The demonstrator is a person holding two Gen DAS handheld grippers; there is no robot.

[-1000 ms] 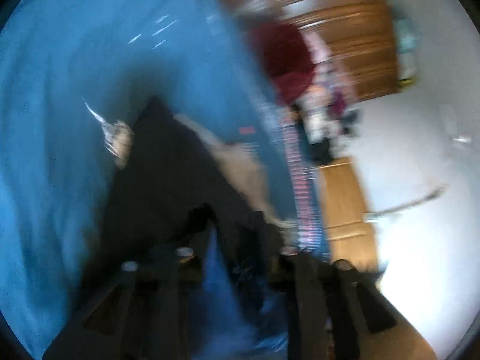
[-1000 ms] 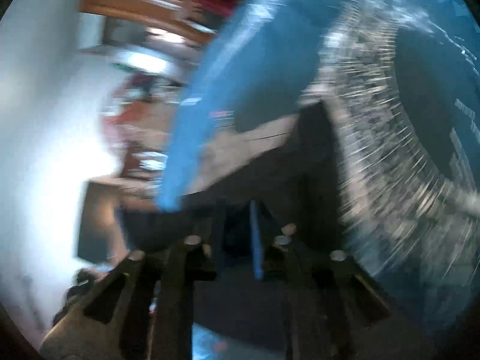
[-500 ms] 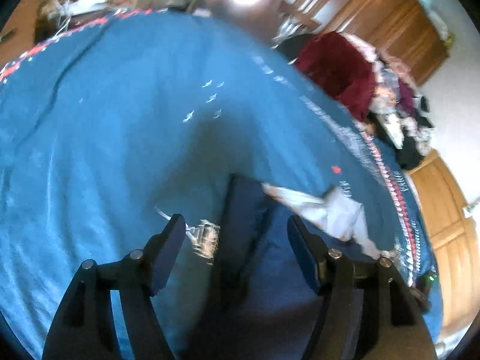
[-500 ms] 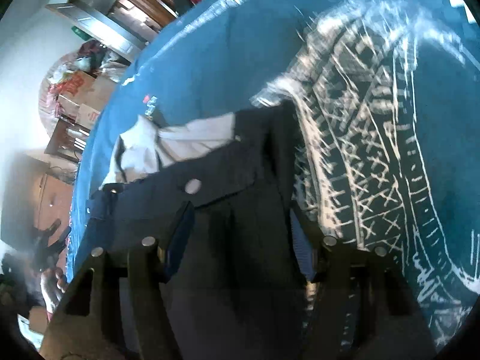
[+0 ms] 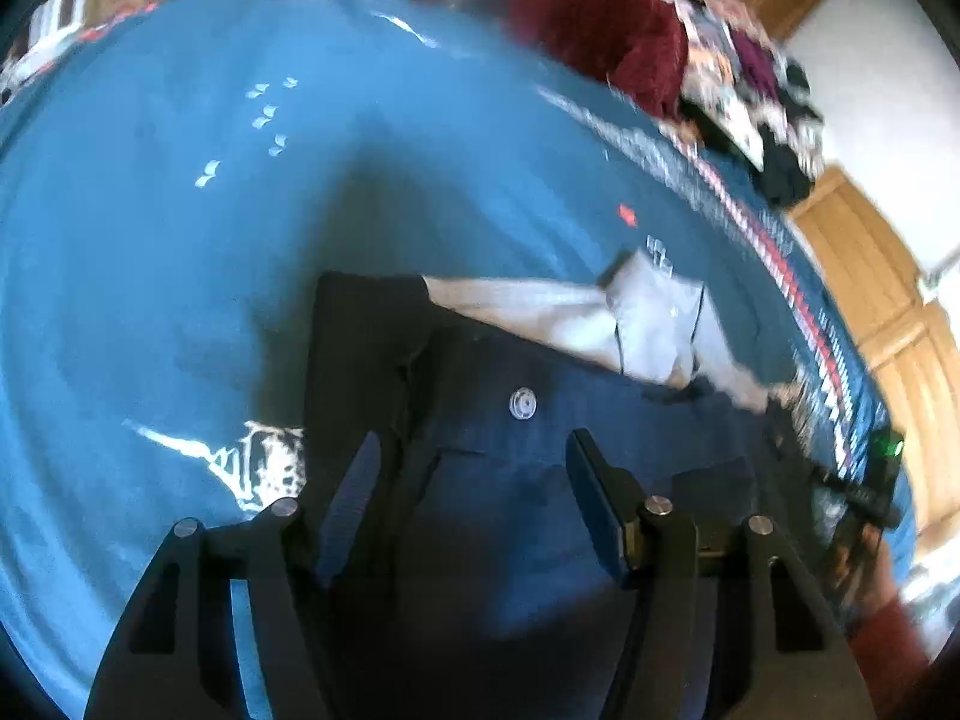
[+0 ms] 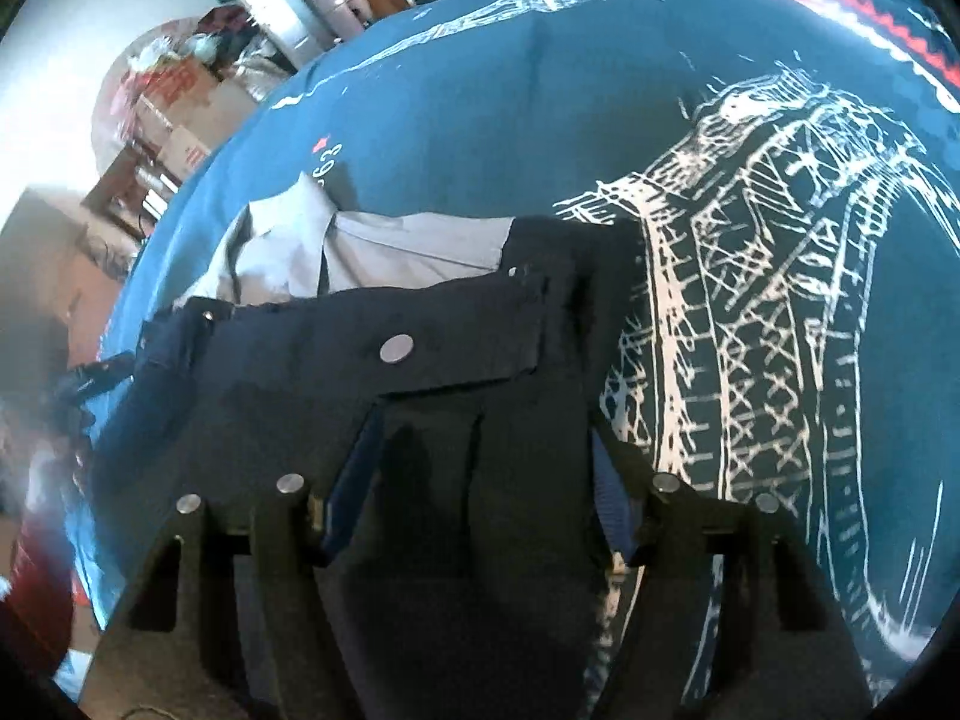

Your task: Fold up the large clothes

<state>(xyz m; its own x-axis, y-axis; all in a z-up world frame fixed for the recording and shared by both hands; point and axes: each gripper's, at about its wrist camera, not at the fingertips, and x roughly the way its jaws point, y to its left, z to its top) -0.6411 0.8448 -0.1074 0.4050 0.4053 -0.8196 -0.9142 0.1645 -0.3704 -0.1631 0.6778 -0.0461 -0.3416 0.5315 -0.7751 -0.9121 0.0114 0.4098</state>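
Dark navy trousers (image 5: 540,480) are lying flat on the blue bedspread (image 5: 180,240), pale pocket lining (image 6: 390,246) sticking out at the waist. Both the left claw (image 5: 474,498) and right claw (image 6: 486,480) are hovering over the fabric with fingers spread apart, gripping nothing.

I see dark navy trousers (image 5: 540,480) lying on the blue bedspread (image 5: 180,240), filling the lower middle of both wrist views. In the right wrist view the trousers (image 6: 456,420) lie flat with the waist end toward the upper part of the frame, and a round metal button (image 6: 396,350) shows on a flap just above centre. A pale grey pocket lining (image 6: 408,252) is turned out past the waistband, toward the upper left. In the left wrist view the same lining (image 5: 600,318) spreads to the right of centre, above a clear button (image 5: 522,404).
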